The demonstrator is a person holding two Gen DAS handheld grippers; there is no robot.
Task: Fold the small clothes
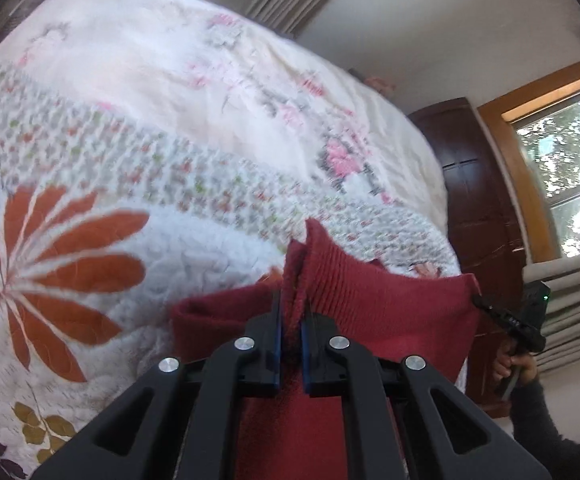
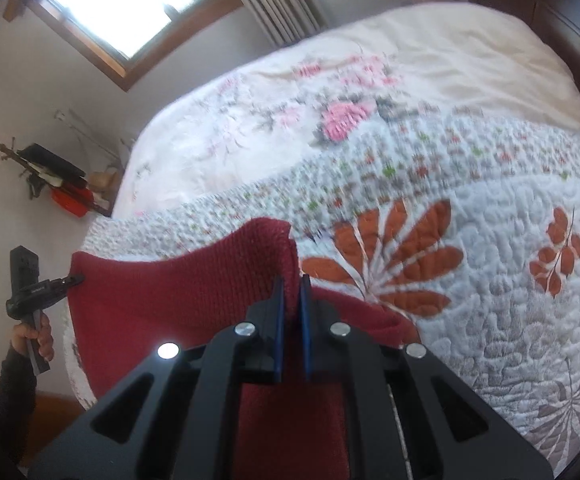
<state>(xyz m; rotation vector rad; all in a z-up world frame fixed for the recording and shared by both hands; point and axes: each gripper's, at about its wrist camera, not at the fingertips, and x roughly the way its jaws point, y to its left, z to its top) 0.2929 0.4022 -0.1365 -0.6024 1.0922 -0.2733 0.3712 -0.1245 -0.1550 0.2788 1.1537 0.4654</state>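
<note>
**Red knit held up between both my grippers over the bed**

The bed [image 1: 162,92] fills most of both views, covered by a quilted spread [image 2: 490,280] with large rust-orange petals, a band of small red and green motifs, and pink flowers on cream farther back. From my left wrist camera a dark wooden cabinet [image 1: 478,208] stands at 3 o'clock, with a wood-framed window [image 1: 562,148] beyond it and pleated curtains [image 1: 570,300] below. From my right wrist camera the same window sits at 11 o'clock, and a cluttered shelf [image 2: 62,184] with black and red items hangs on the wall at 9 o'clock; I can't make out what they are.

The dark red knit garment [image 1: 390,304] hangs stretched between my two tools, just above the near edge of the spread. My left gripper [image 1: 291,316] is clamped on a bunched ribbed corner of it, the fabric pinched between the blue pads [image 1: 276,344]. My right gripper [image 2: 291,300] pinches the opposite corner the same way, with cloth rising above its tips.

Each camera also catches the other tool at the garment's far corner, with my hand [image 2: 34,340] and dark sleeve [image 1: 546,424] behind it. There is small white lettering on that tool's body, too blurred to read.
</note>
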